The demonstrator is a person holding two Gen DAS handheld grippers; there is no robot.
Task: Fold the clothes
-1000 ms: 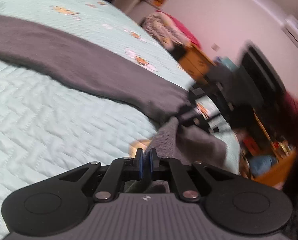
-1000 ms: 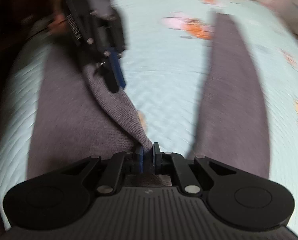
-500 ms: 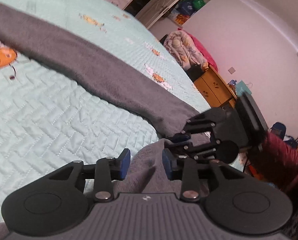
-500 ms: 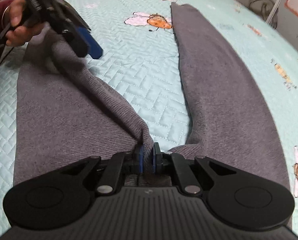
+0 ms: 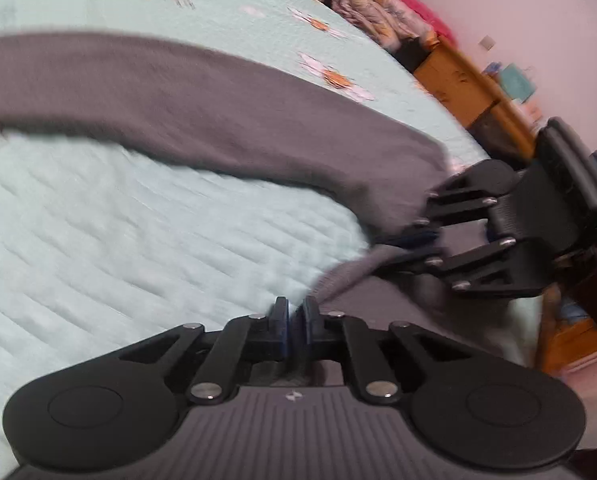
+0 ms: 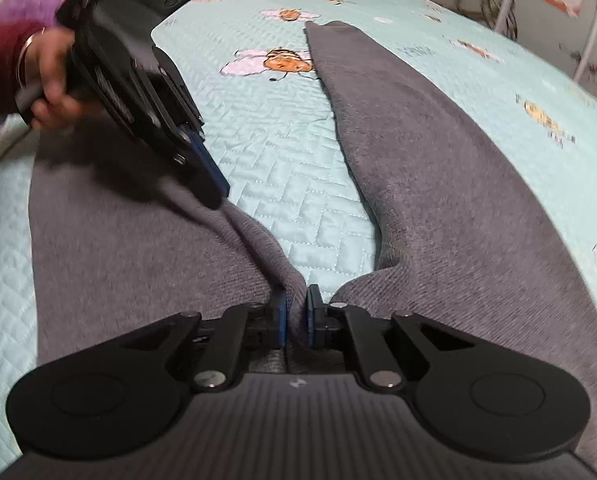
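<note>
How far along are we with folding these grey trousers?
Done: the grey trousers lie spread on the bed, legs apart. In hand: the left tool and right tool both pinch the inner edge of one leg. Left: every fold; none shows yet.

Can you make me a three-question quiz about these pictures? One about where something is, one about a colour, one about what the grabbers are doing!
1. Where do the grey trousers lie?
A. on the quilted bed cover
B. on a chair
C. on the floor

2. What colour is the bed cover?
A. red
B. pale mint green
C. black

3. What is the right gripper doing?
A. hanging open over the cover
B. gripping a toy
C. pinching the trousers

Answers:
1 A, the legs spread flat across the cover.
2 B, mint green with bee pictures.
3 C, grey cloth sits squeezed between its fingers; the left gripper has just been closing on the cloth too.
</note>
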